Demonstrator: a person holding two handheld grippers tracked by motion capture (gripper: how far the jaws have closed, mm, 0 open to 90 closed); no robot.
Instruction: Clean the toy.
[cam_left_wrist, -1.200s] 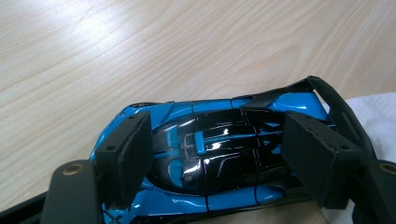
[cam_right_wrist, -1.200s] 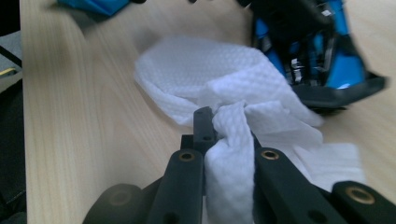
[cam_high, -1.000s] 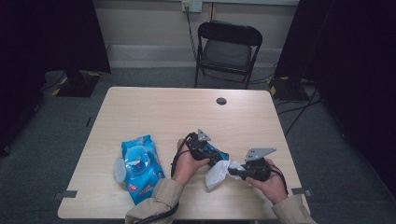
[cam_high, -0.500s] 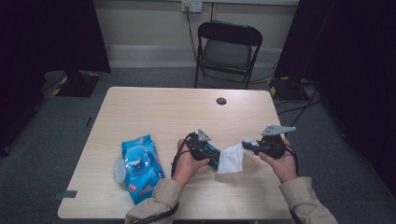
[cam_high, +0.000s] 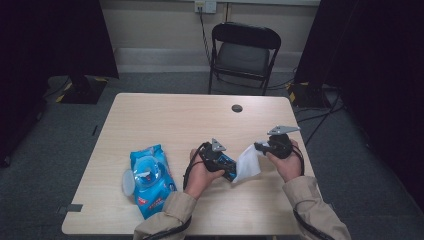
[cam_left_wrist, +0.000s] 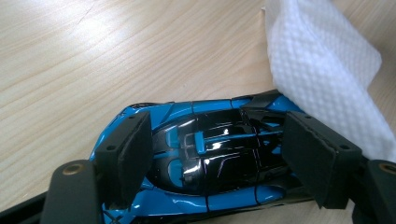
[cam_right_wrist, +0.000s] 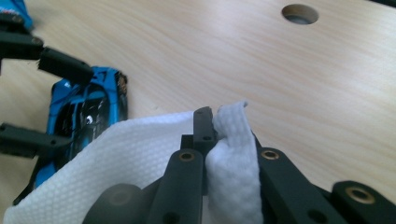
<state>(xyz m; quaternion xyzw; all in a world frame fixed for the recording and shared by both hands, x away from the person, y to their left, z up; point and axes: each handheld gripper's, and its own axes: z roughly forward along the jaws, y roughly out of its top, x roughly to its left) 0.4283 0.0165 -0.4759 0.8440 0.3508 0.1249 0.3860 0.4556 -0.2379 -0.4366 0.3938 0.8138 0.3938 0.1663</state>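
Lifted toward two o'clock since a second ago, right gripper (cam_high: 258, 146) pinches white wipe (cam_high: 247, 162); left gripper (cam_high: 226, 166) clamps blue toy car (cam_left_wrist: 205, 154) at table (cam_high: 165, 120) centre-right. Wipe's trailing edge may snag, tugging car loose.

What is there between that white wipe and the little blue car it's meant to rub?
Nothing visible. The white wipe, pinched in the right gripper, hangs with its lower edge right at one end of the blue toy car, which the left gripper holds by its sides on the table.
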